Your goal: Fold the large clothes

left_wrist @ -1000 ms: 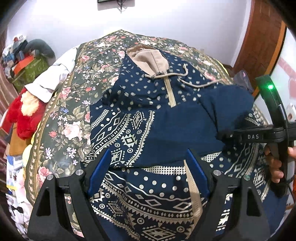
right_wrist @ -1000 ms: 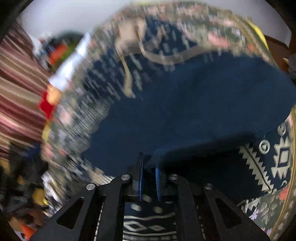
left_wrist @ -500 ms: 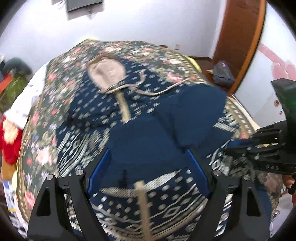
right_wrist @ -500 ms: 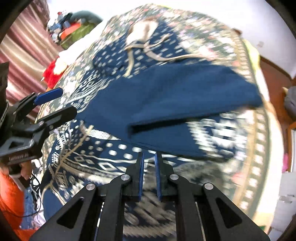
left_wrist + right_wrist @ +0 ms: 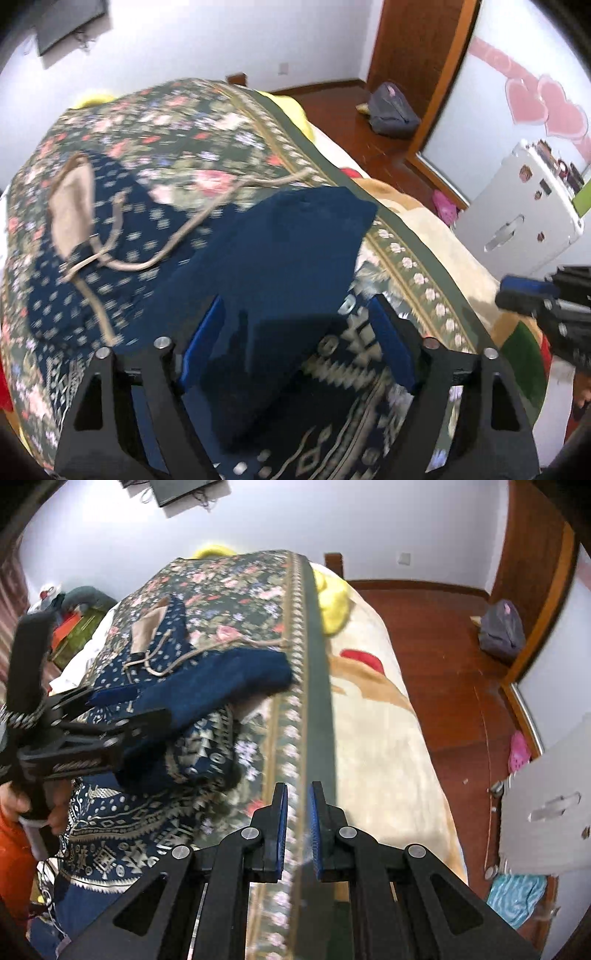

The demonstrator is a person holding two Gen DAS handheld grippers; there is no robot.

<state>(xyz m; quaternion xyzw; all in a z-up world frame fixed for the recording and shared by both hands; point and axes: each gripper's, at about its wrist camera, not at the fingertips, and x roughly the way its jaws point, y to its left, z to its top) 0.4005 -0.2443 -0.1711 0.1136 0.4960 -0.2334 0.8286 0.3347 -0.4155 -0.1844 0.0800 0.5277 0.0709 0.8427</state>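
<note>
A navy hooded garment with tan patterns (image 5: 122, 229) lies on the floral bedspread (image 5: 177, 140); its plain navy sleeve (image 5: 280, 251) is folded across the body. My left gripper (image 5: 295, 332) is open, its blue pads either side of the sleeve's lower end, just above it. It shows from the side in the right wrist view (image 5: 122, 709), over the garment (image 5: 122, 823). My right gripper (image 5: 297, 808) is nearly shut with a narrow gap and holds nothing, above the bedspread's dark border (image 5: 317, 686). It also shows in the left wrist view (image 5: 535, 291).
A beige blanket (image 5: 373, 720) covers the bed's right side. A yellow pillow (image 5: 332, 602) lies at the head. On the wooden floor are a grey bag (image 5: 502, 631), a pink shoe (image 5: 519, 751) and a white cabinet (image 5: 517, 218). Clutter (image 5: 74, 616) is piled left.
My right gripper has let go of the sleeve and pulled away to the bed's right edge. My left gripper has swung right, over the folded sleeve.
</note>
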